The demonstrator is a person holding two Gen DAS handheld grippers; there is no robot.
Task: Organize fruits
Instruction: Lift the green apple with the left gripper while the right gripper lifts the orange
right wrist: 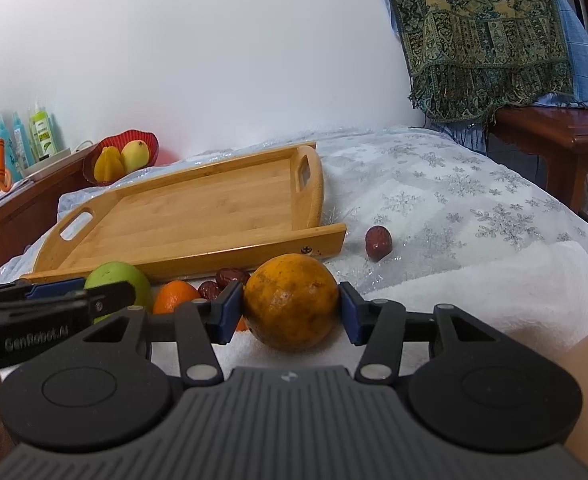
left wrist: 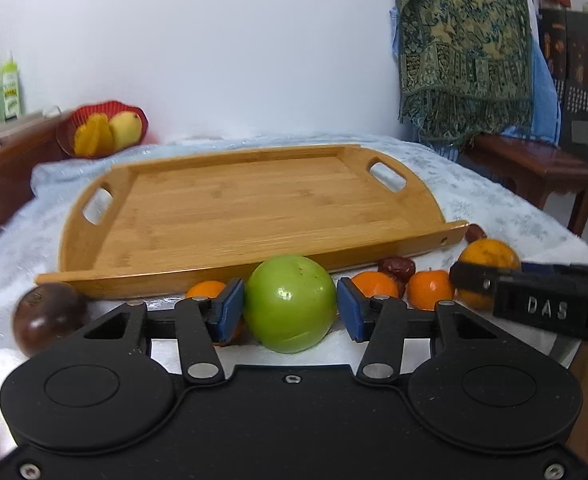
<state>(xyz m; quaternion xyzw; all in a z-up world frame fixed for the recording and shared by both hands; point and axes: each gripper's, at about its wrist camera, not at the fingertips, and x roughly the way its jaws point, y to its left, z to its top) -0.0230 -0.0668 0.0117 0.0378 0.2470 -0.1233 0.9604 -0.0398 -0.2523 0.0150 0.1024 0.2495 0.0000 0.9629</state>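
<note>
**Both grippers on fruit, tray sitting bare behind them**

So the left gripper has the green apple between its blue pads, both pads snug against the sides as far as I can tell, apple resting on the cloth. The right gripper has its pads pressed on the big orange, which also sits on the cloth. No earlier shot to compare, so that's just how they stand.

Stuff crowding around: a small tangerine tucked behind the left pad, two more tangerines to the apple's right, and a couple of red dates wedged between them and the bamboo tray. A dark purple passion fruit sits off to the left, near the tray's front corner. One lone date lies apart on the right, just past the tray's corner. The tray's front lip runs right behind the fruit row, so anything going in has to clear that edge.

Surface is a white tablecloth with silver snowflakes. Back left there's a red basket with a starfruit and a mango on a wooden cabinet, plus some bottles. Plain white wall, a patterned green shawl hanging at right over a wooden side table.
</note>
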